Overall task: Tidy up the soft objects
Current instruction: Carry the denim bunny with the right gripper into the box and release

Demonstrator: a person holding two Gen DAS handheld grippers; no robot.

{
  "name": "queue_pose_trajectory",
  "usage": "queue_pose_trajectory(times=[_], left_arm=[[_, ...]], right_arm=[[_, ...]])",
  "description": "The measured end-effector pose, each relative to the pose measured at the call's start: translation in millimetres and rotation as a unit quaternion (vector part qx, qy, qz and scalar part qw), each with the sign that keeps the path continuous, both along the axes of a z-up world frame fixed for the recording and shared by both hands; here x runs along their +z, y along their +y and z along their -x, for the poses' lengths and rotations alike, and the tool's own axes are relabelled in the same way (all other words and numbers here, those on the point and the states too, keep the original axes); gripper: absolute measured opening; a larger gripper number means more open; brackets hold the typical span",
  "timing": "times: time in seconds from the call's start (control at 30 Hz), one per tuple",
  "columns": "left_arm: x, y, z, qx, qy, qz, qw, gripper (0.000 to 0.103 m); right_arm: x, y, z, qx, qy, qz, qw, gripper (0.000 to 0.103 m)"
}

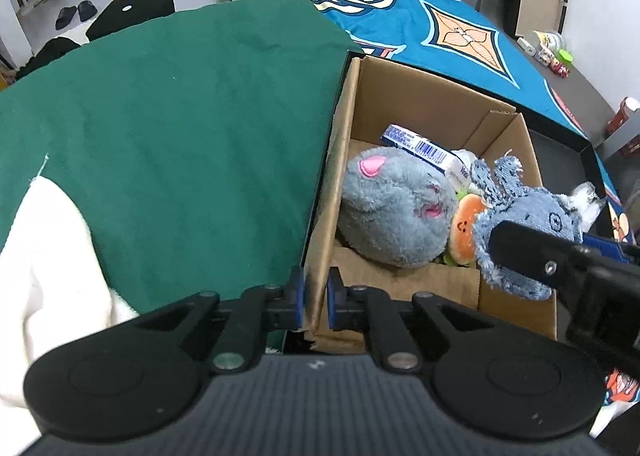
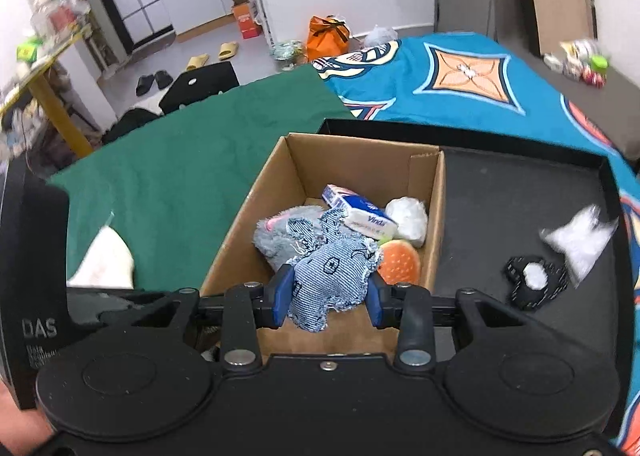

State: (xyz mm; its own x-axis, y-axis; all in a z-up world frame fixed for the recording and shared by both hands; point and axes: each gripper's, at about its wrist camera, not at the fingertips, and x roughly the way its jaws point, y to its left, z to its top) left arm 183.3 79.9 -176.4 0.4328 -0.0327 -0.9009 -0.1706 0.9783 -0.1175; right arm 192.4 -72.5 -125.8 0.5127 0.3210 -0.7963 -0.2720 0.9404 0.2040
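Far left, on the green cloth (image 1: 168, 115): one white fleecy item (image 1: 44, 256), soft and rounded, at the cloth's near-left corner.

Left gripper (image 1: 316, 296): blue pads narrow, pinched on the left wall of the cardboard box (image 1: 332, 191), at that wall's near end.

Box: one, corrugated brown, open top, standing in the left part of a black tray (image 2: 520, 195).

Contents, left to right:
- one gray plush animal (image 1: 394, 211), round, fuzzy, pink ear
- one tissue pack (image 2: 360, 211) (blue-white wrapper, barcode), toward the far wall
- one burger-shaped plush (image 2: 400, 266), orange
- one white crumpled wad (image 2: 408, 217), far-right corner

Right gripper (image 2: 329, 296): clamped on one denim toy (image 2: 332, 276), frayed edges, stitched face, held over the box's near edge.

Right, on the tray floor: one black-and-white object (image 2: 534, 282), one white fluffy tuft (image 2: 580, 240) (blurred).
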Motion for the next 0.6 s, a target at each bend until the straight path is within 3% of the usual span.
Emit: queue_pose_trajectory(times=[0.2,0.27,0.3,0.6], left_arm=[[-0.4,7.3,1.8,0.008,-0.002,0.017,0.9998,0.011],[-0.7,9.3,1.9,0.011,-0.002,0.024,0.9997,0.011],[-0.8,9.4,1.9,0.011,-0.001,0.025,0.9996,0.011],[-1.4,6.5,0.4,0.008,0.009,0.015,0.9998,0.013]], right_arm=[[-0.8,-3.9,-6.3,-0.019,0.04,-0.062,0.997,0.043],[-2.6,-6.9,-8.1,-0.023,0.056,-0.084,0.995,0.05],[-2.4,-8.4,-7.7,-0.027,0.058,-0.087,0.994,0.054],[6.4,-26.9,-1.8,-0.038,0.031,-0.066,0.997,0.054]])
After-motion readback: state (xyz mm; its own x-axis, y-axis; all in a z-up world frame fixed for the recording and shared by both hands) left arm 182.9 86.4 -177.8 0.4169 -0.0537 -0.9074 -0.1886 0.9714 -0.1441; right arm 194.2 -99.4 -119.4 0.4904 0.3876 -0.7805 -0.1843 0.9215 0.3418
